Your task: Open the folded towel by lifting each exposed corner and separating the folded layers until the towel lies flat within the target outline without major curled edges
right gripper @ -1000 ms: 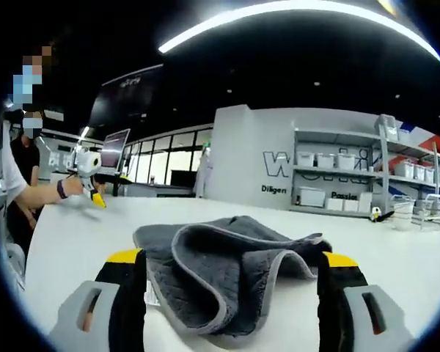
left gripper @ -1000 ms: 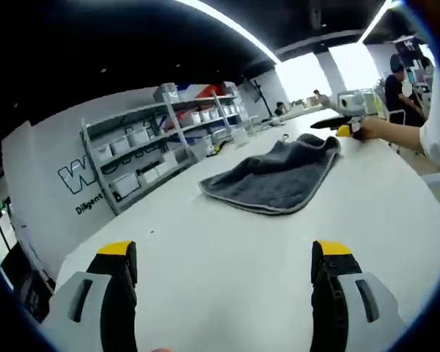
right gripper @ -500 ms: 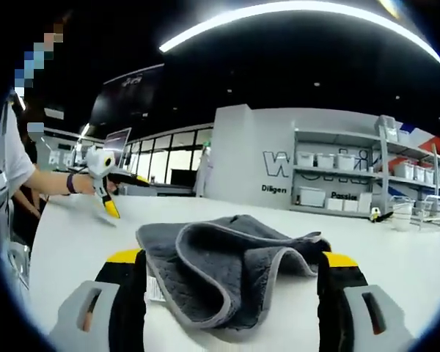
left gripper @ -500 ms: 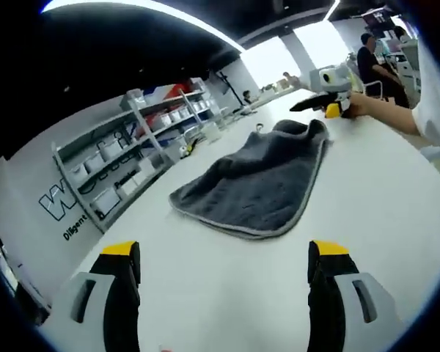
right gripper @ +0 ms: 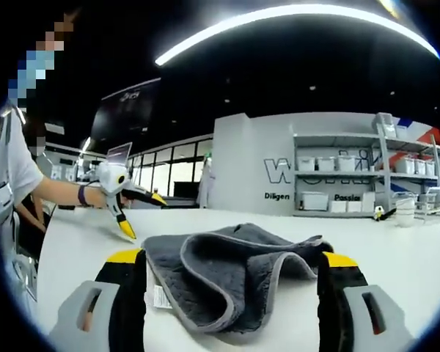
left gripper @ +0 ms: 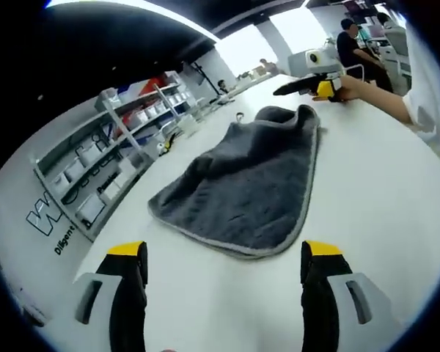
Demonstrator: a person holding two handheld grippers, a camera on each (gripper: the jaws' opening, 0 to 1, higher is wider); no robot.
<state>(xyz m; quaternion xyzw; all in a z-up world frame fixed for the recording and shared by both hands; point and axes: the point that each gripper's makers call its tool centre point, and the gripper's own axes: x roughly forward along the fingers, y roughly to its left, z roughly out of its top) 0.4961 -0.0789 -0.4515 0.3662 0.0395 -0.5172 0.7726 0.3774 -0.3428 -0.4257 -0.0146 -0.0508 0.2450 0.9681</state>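
A dark grey towel (left gripper: 242, 180) with a pale hem lies folded on the white table (left gripper: 381, 198). My left gripper (left gripper: 221, 253) stands open just short of its near edge, nothing between the jaws. At the towel's far, humped corner a hand holds my right gripper (left gripper: 302, 85). In the right gripper view the towel (right gripper: 227, 264) bulges up in loose folds between the wide-apart jaws of my right gripper (right gripper: 231, 261), which is open; a white tag (right gripper: 160, 296) shows at its left hem. The left gripper (right gripper: 136, 209) hangs over the table beyond the towel, jaws spread.
Grey shelves with white bins (left gripper: 110, 165) line the wall past the table's far side, also shelves (right gripper: 330, 180) by wall lettering. A person (left gripper: 348, 44) sits in the background. Bare table (right gripper: 81, 242) surrounds the towel.
The left gripper has come closer to the towel, which looms larger in its view. From the right gripper view it has drifted toward the towel. The right gripper has hardly moved.
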